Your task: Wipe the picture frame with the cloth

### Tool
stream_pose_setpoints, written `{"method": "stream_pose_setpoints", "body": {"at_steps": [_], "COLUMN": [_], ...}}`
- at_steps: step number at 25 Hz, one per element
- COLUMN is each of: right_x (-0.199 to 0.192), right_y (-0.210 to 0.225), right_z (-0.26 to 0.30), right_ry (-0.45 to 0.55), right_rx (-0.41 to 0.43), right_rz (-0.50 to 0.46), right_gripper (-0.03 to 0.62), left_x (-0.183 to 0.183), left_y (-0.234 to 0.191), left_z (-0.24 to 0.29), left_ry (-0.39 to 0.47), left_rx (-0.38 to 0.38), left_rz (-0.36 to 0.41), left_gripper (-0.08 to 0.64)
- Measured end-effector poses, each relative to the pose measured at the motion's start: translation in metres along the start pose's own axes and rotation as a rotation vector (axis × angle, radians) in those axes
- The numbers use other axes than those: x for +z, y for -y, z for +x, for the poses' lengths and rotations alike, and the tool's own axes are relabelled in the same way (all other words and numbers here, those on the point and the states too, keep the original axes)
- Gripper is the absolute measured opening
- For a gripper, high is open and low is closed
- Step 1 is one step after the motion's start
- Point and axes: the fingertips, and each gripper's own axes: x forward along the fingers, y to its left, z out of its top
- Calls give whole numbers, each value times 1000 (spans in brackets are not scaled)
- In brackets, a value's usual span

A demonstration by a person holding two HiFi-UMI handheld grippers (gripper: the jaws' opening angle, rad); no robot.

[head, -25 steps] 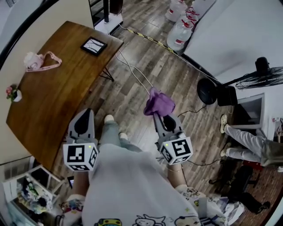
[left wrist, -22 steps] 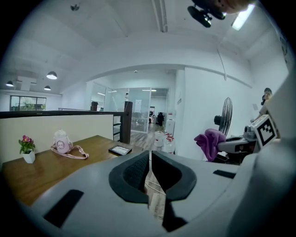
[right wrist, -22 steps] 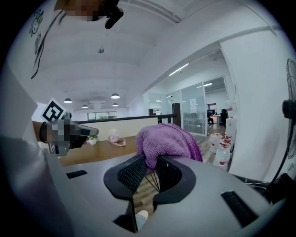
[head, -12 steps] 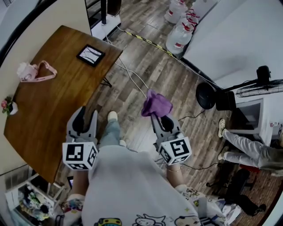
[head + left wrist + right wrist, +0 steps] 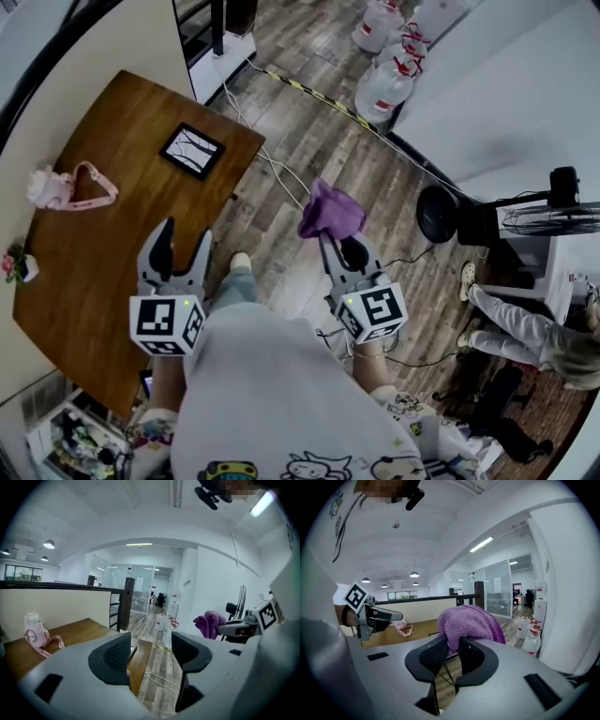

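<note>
Cloth is being pinched tight in the right gripper. Left gripper is being held empty, its jaws just now opening wide, well apart from the picture frame on the table.

left tool held out in front, tipped slightly down; jaws have just been opening, now wide apart, nothing between them. right tool alongside at a similar tilt, jaws clamped on bunched purple cloth. Both forearms reach forward from the torso.
</note>
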Motion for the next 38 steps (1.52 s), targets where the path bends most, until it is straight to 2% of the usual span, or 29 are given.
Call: {"method": "stream_pose_setpoints", "body": {"at_steps": [6,13,21,30,38], "right_x": [15,31,42,63,75], "right_y": [-2,-26,-53,-60,-65], "right_z": [49,99,143,235,335], "right_ry": [-4,-21,-64,-91,-115], "right_rx": [16,74,181,384,662], "right_rz": [-4,-39,-108,-197,-284], "right_gripper": [46,46,46,46,46], "left_x": [12,13,7,10,10], "left_y": [-36,-77,-115,-166,-197], "left_z": [26,32,27,38,65], "left_ry": [0,-9,6,37,51], "left_rx": [6,34,119,333,590], "left_rz": [-23,-72,-140,-239,-326], "left_gripper": [277,299,304,304,304]}}
